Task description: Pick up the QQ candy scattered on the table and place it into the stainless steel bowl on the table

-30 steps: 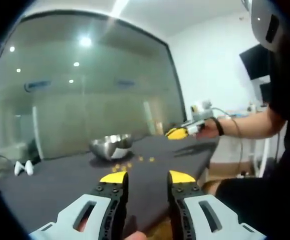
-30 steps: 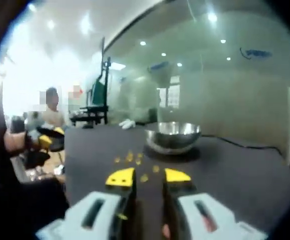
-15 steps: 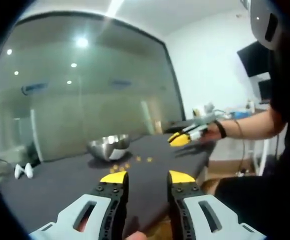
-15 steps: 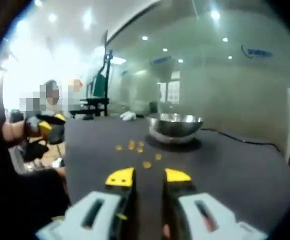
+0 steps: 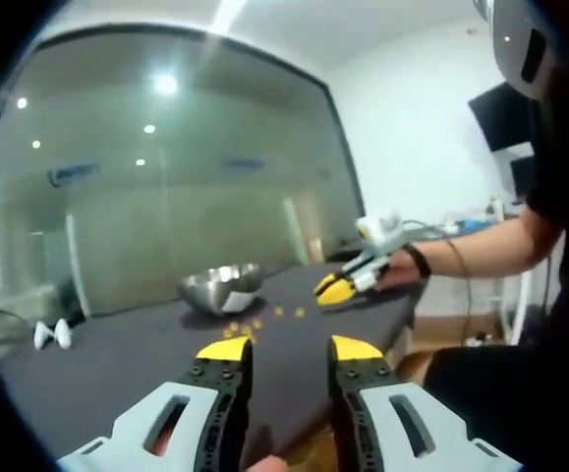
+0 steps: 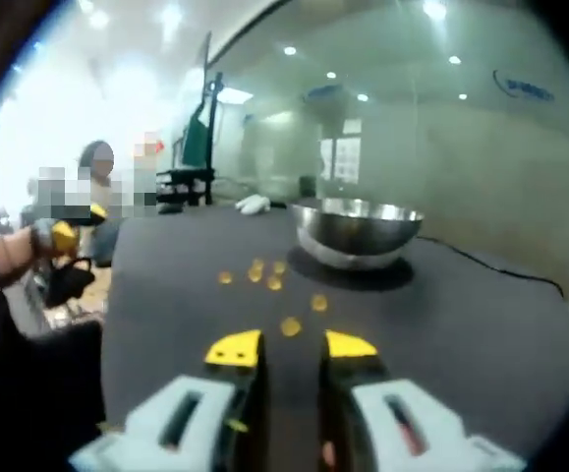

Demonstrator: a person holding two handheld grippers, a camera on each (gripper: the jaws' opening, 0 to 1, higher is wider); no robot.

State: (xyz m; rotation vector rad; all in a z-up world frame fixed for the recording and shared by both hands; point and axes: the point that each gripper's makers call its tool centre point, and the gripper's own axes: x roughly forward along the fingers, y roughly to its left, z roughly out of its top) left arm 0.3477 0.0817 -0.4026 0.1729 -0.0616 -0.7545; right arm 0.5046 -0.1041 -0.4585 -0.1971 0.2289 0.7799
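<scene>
**Right hand-held gripper closes in on the candy**

Lower and nearer than a moment ago, the right hand-held gripper hovers with jaws spread and empty, just short of the closest QQ candy. More pieces lie scattered on the dark worktop before the stainless steel bowl. Left hand-held gripper is likewise spread. Candies look small, soft, light; pinch gently across the middle.
</scene>
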